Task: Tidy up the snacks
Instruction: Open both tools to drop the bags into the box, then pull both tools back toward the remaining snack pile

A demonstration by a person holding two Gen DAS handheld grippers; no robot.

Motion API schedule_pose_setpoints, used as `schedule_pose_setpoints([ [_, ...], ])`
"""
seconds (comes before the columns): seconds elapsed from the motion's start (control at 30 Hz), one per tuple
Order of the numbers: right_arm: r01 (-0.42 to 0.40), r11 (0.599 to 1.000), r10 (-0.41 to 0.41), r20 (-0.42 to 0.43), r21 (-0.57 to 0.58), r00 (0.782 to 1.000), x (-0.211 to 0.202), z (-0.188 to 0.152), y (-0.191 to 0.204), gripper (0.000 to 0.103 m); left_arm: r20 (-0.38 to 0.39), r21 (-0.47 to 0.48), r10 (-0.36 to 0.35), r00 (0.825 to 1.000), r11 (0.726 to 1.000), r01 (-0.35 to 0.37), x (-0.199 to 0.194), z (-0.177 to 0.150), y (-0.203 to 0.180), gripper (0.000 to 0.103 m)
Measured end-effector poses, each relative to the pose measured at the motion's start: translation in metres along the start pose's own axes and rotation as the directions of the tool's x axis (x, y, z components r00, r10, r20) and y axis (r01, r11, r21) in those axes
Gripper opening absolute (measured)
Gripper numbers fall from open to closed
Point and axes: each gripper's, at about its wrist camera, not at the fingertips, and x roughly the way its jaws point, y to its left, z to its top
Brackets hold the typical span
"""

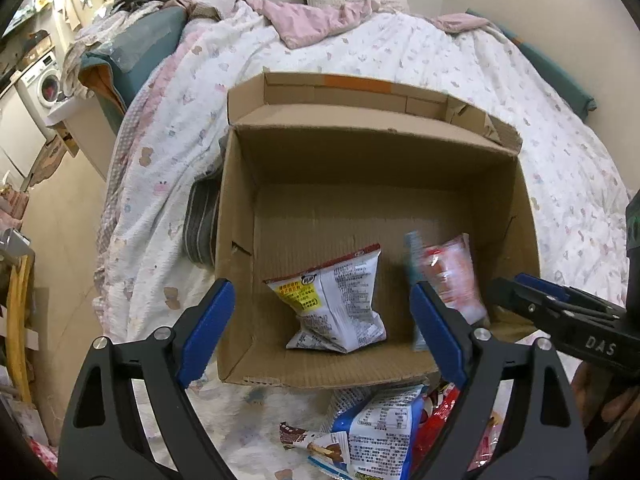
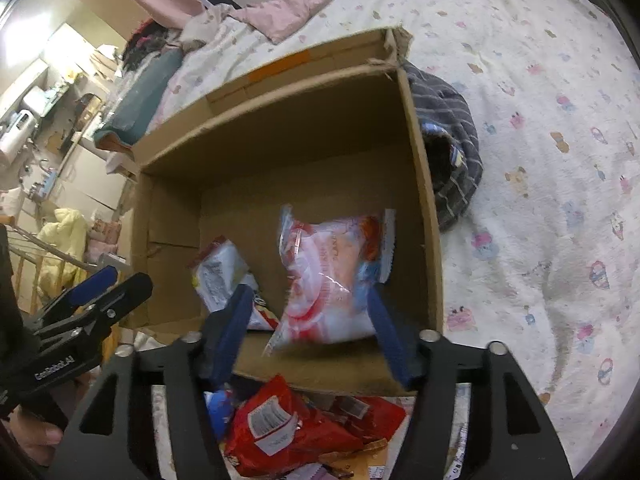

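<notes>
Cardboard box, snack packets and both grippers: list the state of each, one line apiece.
Cardboard box: open-topped, flaps up, on the bed.
White packet: lying on the box floor, crumpled.
Red-and-white packet: blurred, inside the box, between the right gripper's pads, not pressed.
Loose snack pile: outside the box, on the bed.
Left gripper: open, empty.
Right gripper: open.

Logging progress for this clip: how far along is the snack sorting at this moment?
Early. Done: a white snack bag lies on the floor of the cardboard box. In hand: nothing gripped; the left gripper is open, and a blurred red-and-white packet sits between the right gripper's open jaws, apparently dropping into the box. Left: the pile of packets on the bed in front of the box.
</notes>
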Motion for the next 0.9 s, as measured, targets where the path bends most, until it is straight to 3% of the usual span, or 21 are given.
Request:
schedule_pose_setpoints([
  [0.07, -0.002, 1.000, 0.002, 0.022, -0.007, 1.000, -0.004, 0.000, 0.002, 0.082, 0.029, -0.021, -0.017, 0.999, 1.000, 0.018, -0.007, 0.002, 0.003, 0.088],
  [0.53, -0.013, 1.000, 0.012, 0.042, 0.013, 0.999, -0.013, 0.004, 0.002, 0.082, 0.014, 0.009, 0.002, 1.000, 1.000, -0.002, -0.005, -0.003, 0.001, 0.090],
  [0.9, -0.017, 0.999, 0.015, 0.075, 0.030, 0.997, -0.035, -0.008, 0.003, 0.082, 0.064, 0.018, 0.020, 0.998, 1.000, -0.021, -0.029, -0.021, 0.001, 0.090],
])
